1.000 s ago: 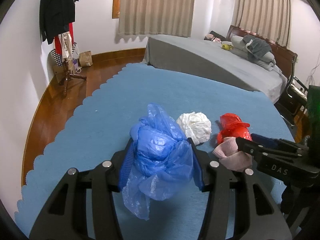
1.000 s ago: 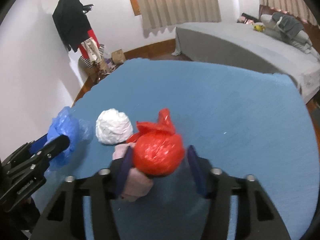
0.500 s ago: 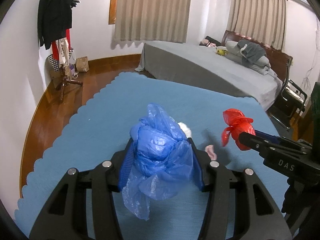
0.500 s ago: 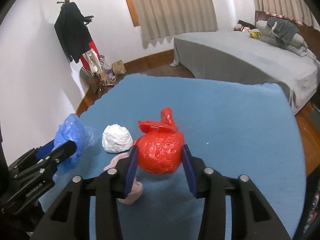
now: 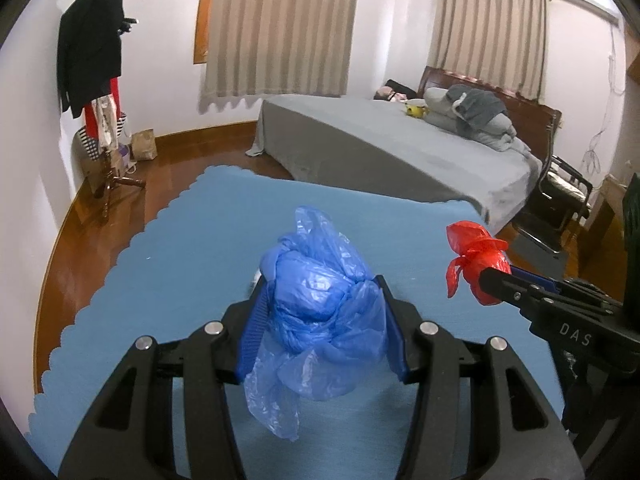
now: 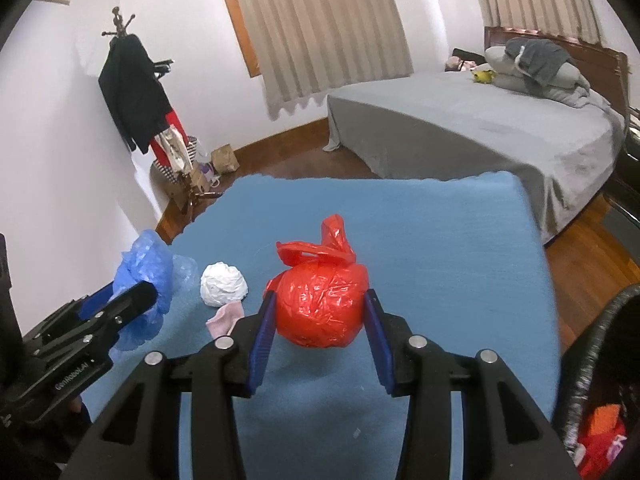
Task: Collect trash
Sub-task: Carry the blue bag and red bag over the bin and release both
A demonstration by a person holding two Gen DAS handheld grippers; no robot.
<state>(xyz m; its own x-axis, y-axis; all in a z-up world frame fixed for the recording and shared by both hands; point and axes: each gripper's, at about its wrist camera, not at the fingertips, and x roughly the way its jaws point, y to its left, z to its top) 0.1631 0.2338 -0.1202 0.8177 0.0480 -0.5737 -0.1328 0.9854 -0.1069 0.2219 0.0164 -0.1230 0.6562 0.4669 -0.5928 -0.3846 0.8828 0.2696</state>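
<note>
My left gripper (image 5: 322, 320) is shut on a crumpled blue plastic bag (image 5: 320, 312) and holds it above the blue mat (image 5: 180, 280). My right gripper (image 6: 320, 320) is shut on a knotted red plastic bag (image 6: 320, 304), also lifted off the mat; it shows in the left wrist view (image 5: 476, 264) too. The blue bag shows at the left of the right wrist view (image 6: 144, 280). A white crumpled bag (image 6: 223, 284) and a pink cloth piece (image 6: 226, 318) lie on the mat between the grippers.
A black bin (image 6: 600, 380) with red and orange items inside stands at the lower right. A grey bed (image 5: 380, 152) lies behind the mat. A coat stand (image 5: 100, 80) with clothes is by the left wall. A chair (image 5: 560, 196) stands at the right.
Both grippers have risen and tilted up with their bags. The red bag was lifted off the mat, away from the pink cloth. The white bag is now hidden behind the blue bag in the left view.
</note>
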